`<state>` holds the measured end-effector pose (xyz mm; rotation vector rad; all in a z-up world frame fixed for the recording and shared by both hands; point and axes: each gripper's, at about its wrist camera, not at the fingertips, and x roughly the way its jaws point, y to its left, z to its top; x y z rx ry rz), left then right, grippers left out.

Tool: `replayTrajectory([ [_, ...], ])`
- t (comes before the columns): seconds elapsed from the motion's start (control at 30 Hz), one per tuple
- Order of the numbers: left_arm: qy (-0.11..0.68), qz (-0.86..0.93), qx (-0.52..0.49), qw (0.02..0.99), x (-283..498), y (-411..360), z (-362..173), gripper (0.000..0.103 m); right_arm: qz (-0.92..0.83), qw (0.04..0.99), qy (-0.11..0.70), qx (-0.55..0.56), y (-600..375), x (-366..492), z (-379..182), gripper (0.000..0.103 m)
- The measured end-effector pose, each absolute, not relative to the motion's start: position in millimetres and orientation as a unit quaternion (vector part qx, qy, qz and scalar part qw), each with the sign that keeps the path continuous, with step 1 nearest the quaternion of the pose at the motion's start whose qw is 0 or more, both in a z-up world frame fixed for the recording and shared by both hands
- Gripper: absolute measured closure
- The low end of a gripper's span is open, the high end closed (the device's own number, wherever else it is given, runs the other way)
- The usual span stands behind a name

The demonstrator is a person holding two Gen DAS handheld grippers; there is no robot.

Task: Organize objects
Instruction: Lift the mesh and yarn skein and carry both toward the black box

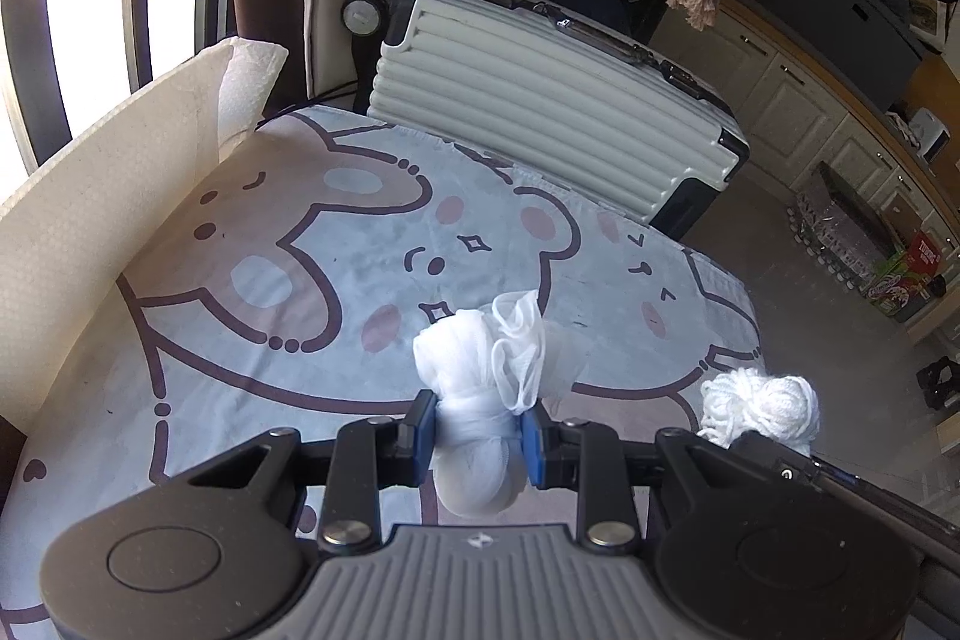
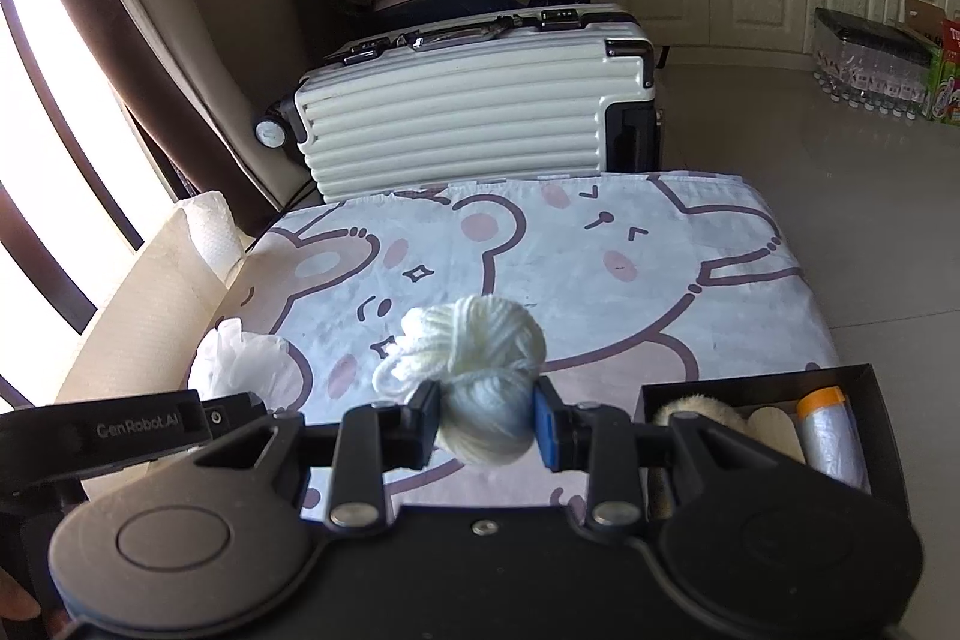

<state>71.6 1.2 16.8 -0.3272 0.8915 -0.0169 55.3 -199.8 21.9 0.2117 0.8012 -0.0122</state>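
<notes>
Ball of white yarn [image 2: 480, 376] sits right between the two blue pads of the right gripper [image 2: 485, 427]. The pads press on its sides, so the jaws are partly closed and squeeze it tight. The ball pokes out in front of the pads and a little loop of yarn hangs off its left side. It is held up in the air above the table cloth [image 2: 630, 280], which has pink and white bunny and bear faces on it.

The bundle of white net cloth [image 1: 480, 400] sits the same way in the left gripper [image 1: 479, 439]. The blue pads pinch it in the middle, with the jaws partly closed on it. A puffy, frilly end sticks out in front of the pads and a round end hangs down behind them. It is also up above the cloth.

The two grippers are side by side. From the left camera the yarn ball shows just to the right, and from the right camera the net bundle shows just to the left.

A black box [image 2: 870, 400] sits at the near right corner of the table, with a roll with an orange cap [image 2: 825, 430] and some fuzzy things in it. A white suitcase [image 2: 468, 112] lies on its side behind the table. A cream foam sheet [image 1: 78, 232] stands along the left edge of the table
</notes>
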Motion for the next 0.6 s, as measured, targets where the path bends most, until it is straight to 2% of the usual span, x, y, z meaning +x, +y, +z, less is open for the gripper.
replayTrajectory([
  [0.6, 0.429, -0.045, -0.17, 0.886, 65.6, -36.1, 22.5, 0.073, -0.016, 0.919, 0.384, 0.083, -226.1, 36.0, 36.6, 0.07],
])
